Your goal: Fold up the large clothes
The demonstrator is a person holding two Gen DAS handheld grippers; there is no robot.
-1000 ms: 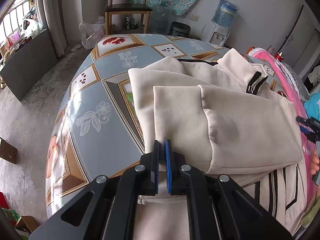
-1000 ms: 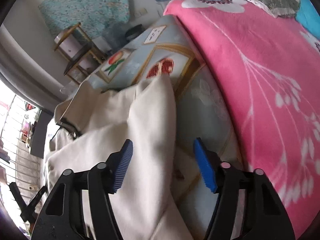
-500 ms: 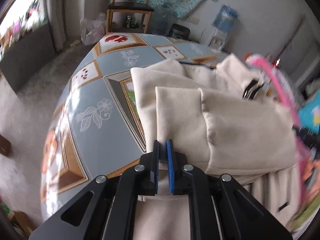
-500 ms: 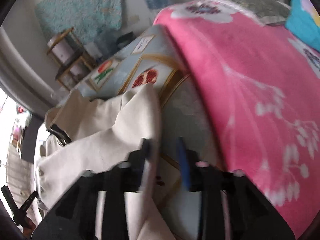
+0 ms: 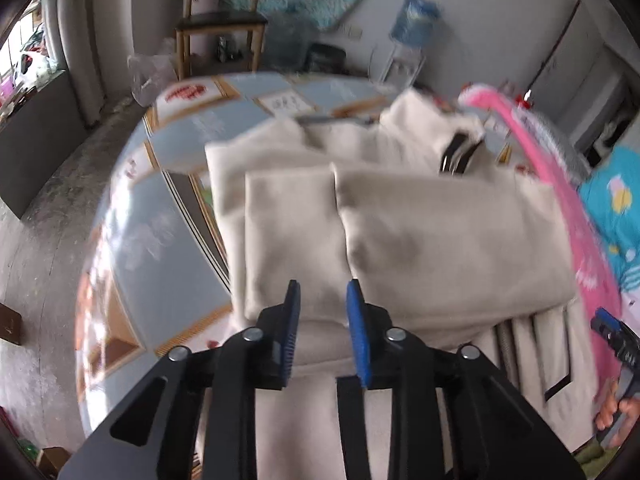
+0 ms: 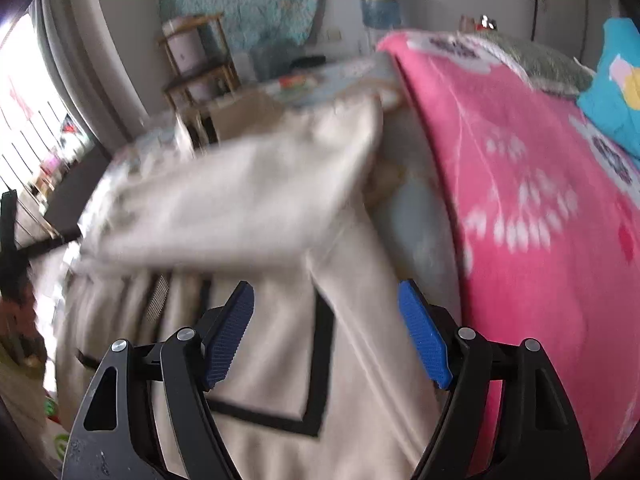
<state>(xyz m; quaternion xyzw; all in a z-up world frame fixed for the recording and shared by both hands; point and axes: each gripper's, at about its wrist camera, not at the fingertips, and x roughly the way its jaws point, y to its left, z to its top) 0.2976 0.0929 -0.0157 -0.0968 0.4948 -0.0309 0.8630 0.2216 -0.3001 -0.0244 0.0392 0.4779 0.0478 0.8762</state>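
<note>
A cream jacket [image 5: 440,232] with black trim lies on the patterned table [image 5: 168,248], both sleeves folded across its body. My left gripper [image 5: 322,320] hovers at the near edge of the left sleeve cuff [image 5: 288,232]. Its jaws are opening and the blue pads stand clear of the cloth below them. In the right wrist view my right gripper [image 6: 326,332] is over the jacket [image 6: 240,200] near its black-lined hem panel, jaws opening wide with nothing pinched. The right gripper [image 5: 612,336] also shows at the right edge of the left wrist view.
A pink blanket [image 6: 540,240] covers the surface right of the jacket, with a blue cloth [image 6: 616,92] beyond it. A wooden chair [image 5: 220,28] and a water dispenser [image 5: 412,20] stand behind the table. The table's left half [image 5: 160,208] carries nothing.
The left jaws, shut at the sleeve cuff before, have parted. The right gripper narrowed, then opened wide and swung back toward the jacket's lower part.
</note>
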